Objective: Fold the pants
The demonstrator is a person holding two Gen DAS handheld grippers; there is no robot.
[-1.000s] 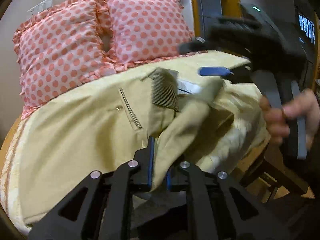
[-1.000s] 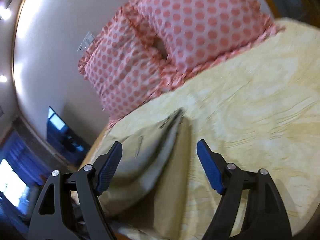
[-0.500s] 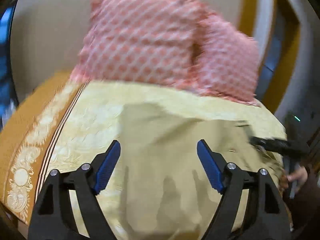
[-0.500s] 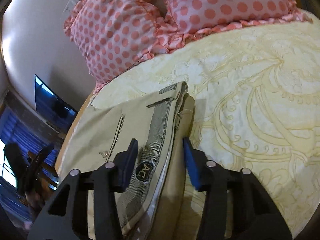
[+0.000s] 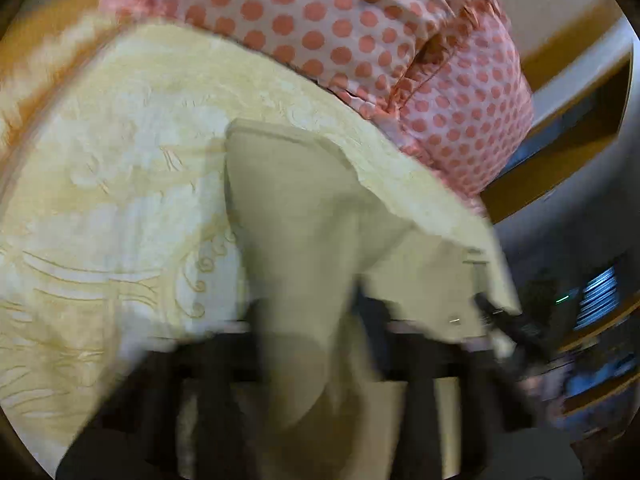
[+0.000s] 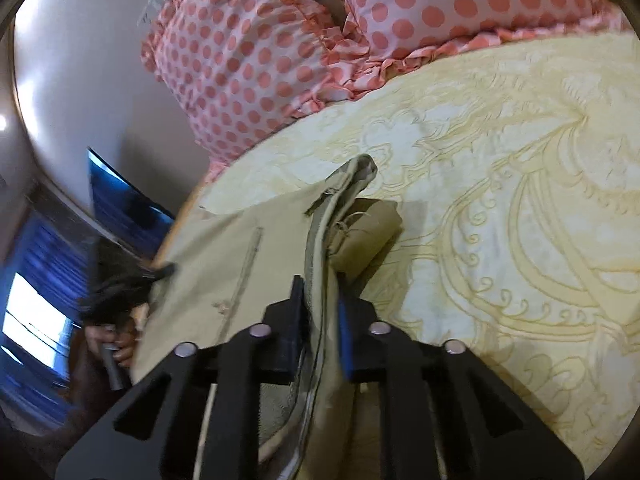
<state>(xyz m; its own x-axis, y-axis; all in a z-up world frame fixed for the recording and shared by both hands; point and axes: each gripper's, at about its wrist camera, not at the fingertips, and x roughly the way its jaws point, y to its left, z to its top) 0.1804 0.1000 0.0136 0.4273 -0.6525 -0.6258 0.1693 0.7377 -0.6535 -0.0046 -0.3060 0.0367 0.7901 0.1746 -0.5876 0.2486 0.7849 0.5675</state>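
Pants are lying on the yellow bedspread, below the dotted pillows at 12 o'clock. Half a second ago both grippers were standing wide over the cloth. In the left wrist view, the left gripper is now blurring badly at 6 o'clock; cloth is running between its arms, but whether it is clamping cannot be told. In the right wrist view, the right gripper is now pinching the waistband edge between nearly touching pads. Judgement: the grip stage is ending and a lift or fold-over is starting. The long axis is running from 6 o'clock toward 12 o'clock in the left view, the far end pointing at the pillows. The waistband is lying toward the right gripper.
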